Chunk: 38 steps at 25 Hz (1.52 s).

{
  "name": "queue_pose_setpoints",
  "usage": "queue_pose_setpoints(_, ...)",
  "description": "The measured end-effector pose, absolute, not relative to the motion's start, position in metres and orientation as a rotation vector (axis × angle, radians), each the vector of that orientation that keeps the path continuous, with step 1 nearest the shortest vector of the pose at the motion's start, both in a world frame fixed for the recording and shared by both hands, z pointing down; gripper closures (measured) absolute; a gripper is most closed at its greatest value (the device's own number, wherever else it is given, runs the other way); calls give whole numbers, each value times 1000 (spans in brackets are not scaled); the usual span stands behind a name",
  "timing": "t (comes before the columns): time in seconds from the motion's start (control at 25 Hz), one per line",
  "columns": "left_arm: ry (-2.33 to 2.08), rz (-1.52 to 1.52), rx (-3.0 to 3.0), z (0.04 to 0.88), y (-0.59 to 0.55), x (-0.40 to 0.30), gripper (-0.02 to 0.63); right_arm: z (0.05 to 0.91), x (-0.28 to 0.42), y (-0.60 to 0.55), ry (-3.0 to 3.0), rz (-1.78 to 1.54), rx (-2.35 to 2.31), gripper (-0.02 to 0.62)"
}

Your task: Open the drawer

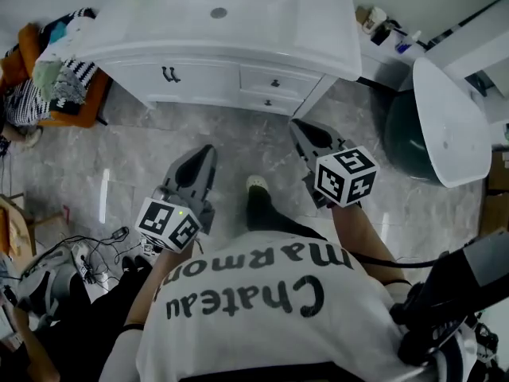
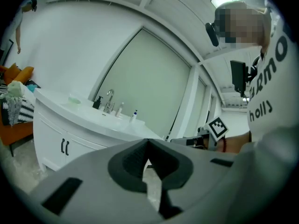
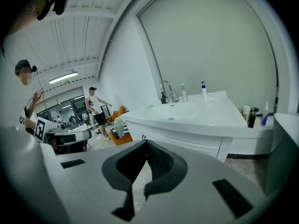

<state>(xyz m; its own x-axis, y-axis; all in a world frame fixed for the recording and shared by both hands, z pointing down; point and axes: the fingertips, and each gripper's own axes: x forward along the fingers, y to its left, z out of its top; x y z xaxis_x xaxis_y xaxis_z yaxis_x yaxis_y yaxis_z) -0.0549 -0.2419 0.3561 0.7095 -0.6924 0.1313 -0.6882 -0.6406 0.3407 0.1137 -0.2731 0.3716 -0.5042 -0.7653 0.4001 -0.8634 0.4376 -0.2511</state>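
A white vanity (image 1: 231, 34) with a sink stands against the far wall in the head view. Its front has two small drawers, an upper drawer (image 1: 276, 82) with a dark knob and a lower drawer (image 1: 267, 102), both closed. Left of them are cabinet doors with dark handles (image 1: 169, 74). My left gripper (image 1: 208, 151) is shut and empty, out over the floor well short of the vanity. My right gripper (image 1: 297, 125) is shut too, holds nothing, and points at the vanity's right corner just below the drawers. The left gripper view shows the door handles (image 2: 64, 146), and the right gripper view shows the vanity (image 3: 187, 120) ahead.
An orange chair (image 1: 71, 102) piled with clothes stands left of the vanity. A white fixture (image 1: 445, 126) and a dark round bin (image 1: 404, 138) are at the right. Cables (image 1: 95, 253) lie on the floor at the left. A person (image 3: 96, 108) stands far off.
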Motion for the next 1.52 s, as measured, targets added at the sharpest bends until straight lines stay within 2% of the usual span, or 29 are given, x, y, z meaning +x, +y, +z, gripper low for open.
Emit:
queue_pose_setpoints(0.16,-1097,82,2498,379,-270,-46,598,401,125,-312,-2443,720,1391,586)
queue_pose_setpoints(0.48,-1239,74,2421,393,-308,-54,598,468,133,-372,-2467,706,1279,586)
queue_pose_setpoints(0.92,-1263,192,2325,428,-328,-63,598,553,152,-421,-2315,984,1427,586)
queue_pose_setpoints(1.52,-1293,320,2209,461,-324,-96,598,648,155,-473,-2065,1007,1573,583)
